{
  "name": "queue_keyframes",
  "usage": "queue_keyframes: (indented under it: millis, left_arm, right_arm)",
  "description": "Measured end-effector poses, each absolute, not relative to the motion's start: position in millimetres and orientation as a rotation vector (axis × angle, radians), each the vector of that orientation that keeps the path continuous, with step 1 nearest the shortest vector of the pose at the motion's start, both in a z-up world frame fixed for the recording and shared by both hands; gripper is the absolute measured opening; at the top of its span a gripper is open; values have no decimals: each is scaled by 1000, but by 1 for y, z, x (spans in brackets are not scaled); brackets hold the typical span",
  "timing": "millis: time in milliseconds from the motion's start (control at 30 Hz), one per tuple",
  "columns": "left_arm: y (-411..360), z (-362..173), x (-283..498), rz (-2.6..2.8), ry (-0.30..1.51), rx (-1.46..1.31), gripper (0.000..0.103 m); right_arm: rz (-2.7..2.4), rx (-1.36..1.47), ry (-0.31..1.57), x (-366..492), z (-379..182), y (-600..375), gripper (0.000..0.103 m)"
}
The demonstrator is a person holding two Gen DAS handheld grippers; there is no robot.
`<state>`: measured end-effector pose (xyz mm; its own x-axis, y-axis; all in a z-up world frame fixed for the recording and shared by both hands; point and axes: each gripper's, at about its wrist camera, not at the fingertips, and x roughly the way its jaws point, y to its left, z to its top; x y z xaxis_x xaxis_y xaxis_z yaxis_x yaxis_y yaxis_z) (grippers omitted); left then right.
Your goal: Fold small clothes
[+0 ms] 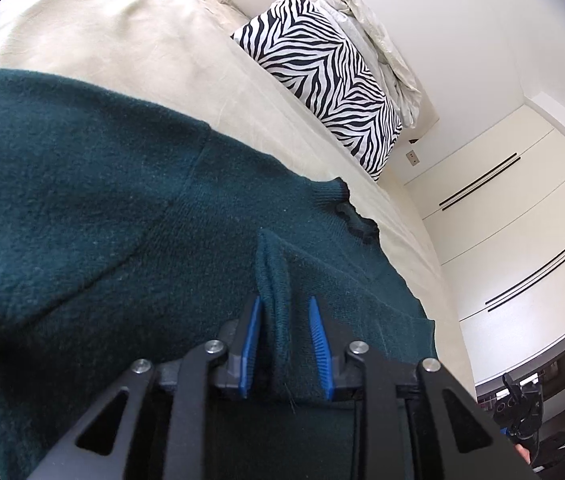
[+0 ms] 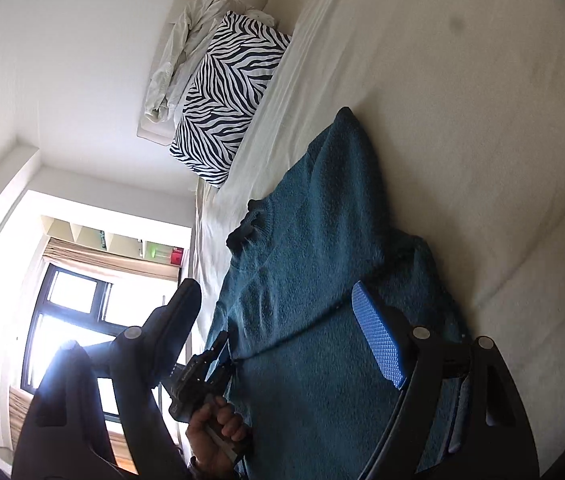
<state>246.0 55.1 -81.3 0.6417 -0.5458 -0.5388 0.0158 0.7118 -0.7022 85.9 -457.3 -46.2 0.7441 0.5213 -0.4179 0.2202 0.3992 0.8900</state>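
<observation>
Dark green knit sweater [image 1: 102, 208] spread on cream bed [image 1: 122, 40], left hand-held gripper [image 1: 284, 344] jaws parted around a raised fold, pads off it, right hand-held gripper [image 2: 282, 332] spread wide, empty, zebra-print pillow [image 1: 322, 76] upper right.

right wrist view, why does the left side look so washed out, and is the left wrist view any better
Right wrist view: the bright window blows out, flaring over the right gripper finger in front of it; the sweater stays readable. Left wrist view: even light, no glare, slight softness on the near sweater, with fisheye bending on the cupboard.
</observation>
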Motion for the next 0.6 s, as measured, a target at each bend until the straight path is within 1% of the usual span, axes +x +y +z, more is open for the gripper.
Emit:
queue_keyframes:
  millis: [67, 100, 133, 167, 267, 400, 467, 600]
  left_arm:
    - [79, -57, 218, -361, 736, -784, 68]
    - [94, -45, 201, -354, 687, -807, 73]
    - [112, -33, 182, -324, 640, -823, 81]
    - [132, -25, 163, -294, 593, -844, 84]
    - [204, -20, 112, -174, 495, -954, 84]
    - [301, -46, 49, 13, 384, -1200, 82]
    - [336, -58, 26, 106, 337, -1277, 82]
    - [377, -90, 2, 281, 318, -1433, 82]
  right_arm:
    - [225, 1152, 749, 60, -39, -445, 78]
    - [234, 1142, 761, 52, -37, -438, 78]
    - [248, 1129, 772, 41, -35, -429, 78]
    - [254, 1117, 780, 32, -35, -420, 78]
    - [280, 1124, 796, 15, -36, -393, 78]
    - [307, 1122, 829, 7, -41, -355, 78]
    - [316, 1108, 839, 5, -40, -336, 78]
    - [331, 1095, 868, 0, -40, -309, 78]
